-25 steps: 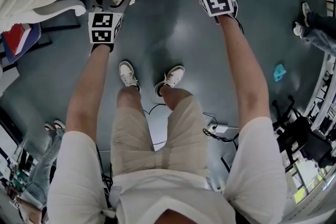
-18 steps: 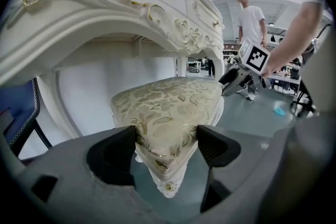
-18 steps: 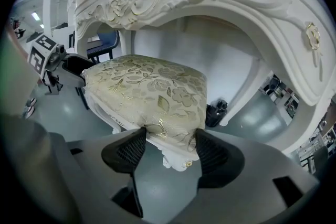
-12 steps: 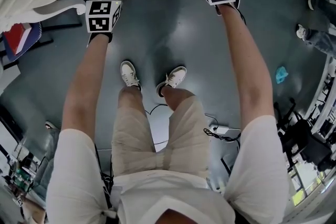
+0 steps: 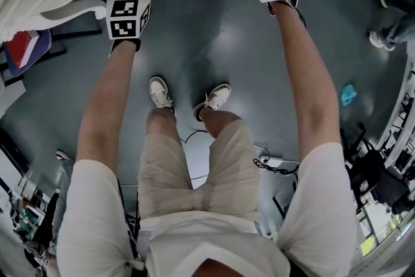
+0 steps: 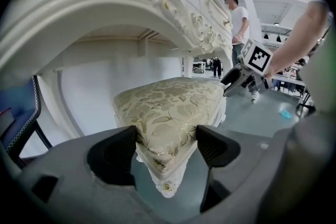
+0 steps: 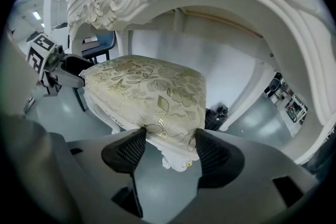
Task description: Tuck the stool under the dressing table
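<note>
The left tongs (image 6: pixel 168 140) are gripping one front corner of the stool (image 6: pixel 173 105), and the right tongs (image 7: pixel 169 147) are gripping the other, both spread wide around the padding. The stool is sitting deeper beneath the dressing table (image 6: pixel 126 13) than a second ago, with only its front edge showing from above, so the tucking is probably nearing its end.

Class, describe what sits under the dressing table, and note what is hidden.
The stool, its floral cushion reaching under the dressing table, a white back panel behind. The left gripper and right gripper clamp its near corners. The cushion hides the floor beneath it.
</note>
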A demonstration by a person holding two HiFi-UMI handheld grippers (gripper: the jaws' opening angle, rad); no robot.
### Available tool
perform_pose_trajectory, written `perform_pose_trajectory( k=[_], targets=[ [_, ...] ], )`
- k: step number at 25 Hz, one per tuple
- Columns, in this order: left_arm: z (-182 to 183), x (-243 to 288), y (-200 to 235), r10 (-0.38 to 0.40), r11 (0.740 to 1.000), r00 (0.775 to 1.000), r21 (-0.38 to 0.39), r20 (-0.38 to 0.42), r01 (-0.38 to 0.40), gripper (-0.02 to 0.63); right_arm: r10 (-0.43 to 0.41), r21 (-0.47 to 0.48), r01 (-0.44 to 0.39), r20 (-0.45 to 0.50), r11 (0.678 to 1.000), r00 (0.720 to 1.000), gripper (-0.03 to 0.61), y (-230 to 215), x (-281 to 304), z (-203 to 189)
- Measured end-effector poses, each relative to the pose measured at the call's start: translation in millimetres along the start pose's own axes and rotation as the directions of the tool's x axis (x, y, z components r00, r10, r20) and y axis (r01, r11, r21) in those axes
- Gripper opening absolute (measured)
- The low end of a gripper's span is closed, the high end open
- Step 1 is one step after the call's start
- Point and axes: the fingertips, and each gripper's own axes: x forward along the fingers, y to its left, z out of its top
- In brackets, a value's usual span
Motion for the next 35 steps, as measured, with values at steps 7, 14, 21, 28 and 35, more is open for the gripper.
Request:
perform_pose_trajectory(
  k=[7,14,21,28,35],
  targets=[
    [-1,-1,2,-0.009,1.000,1.000,-0.021,-0.009,0.009,0.365,-0.007,0.001,0.007,0.006,1.000,1.000,0.298,0,-2,2],
    [12,-21,-7,-0.009,0.998,1.000,-0.067,0.007,0.010,0.365,-0.023,-0.012,0.023,0.019,1.000,1.000,0.263,5,-29,9],
    [43,-66,-22,-0.006,0.997,1.000,-0.074,0.002,0.006,0.168,-0.059,0.018,0.059,0.015,0.998,0.998,0.131,3,-87,13],
    [84,-120,-39,-0.032,0.988,0.999,-0.148,0.008,0.033,0.015,-0.079,0.066,0.078,0.015,0.995,0.997,0.002,5,-164,14],
    [147,-181,-53,-0.075,0.989,0.997,-0.126,0.027,0.078,0.015,-0.081,0.166,0.074,0.037,0.983,0.996,0.000,12,-255,32]
  ],
)
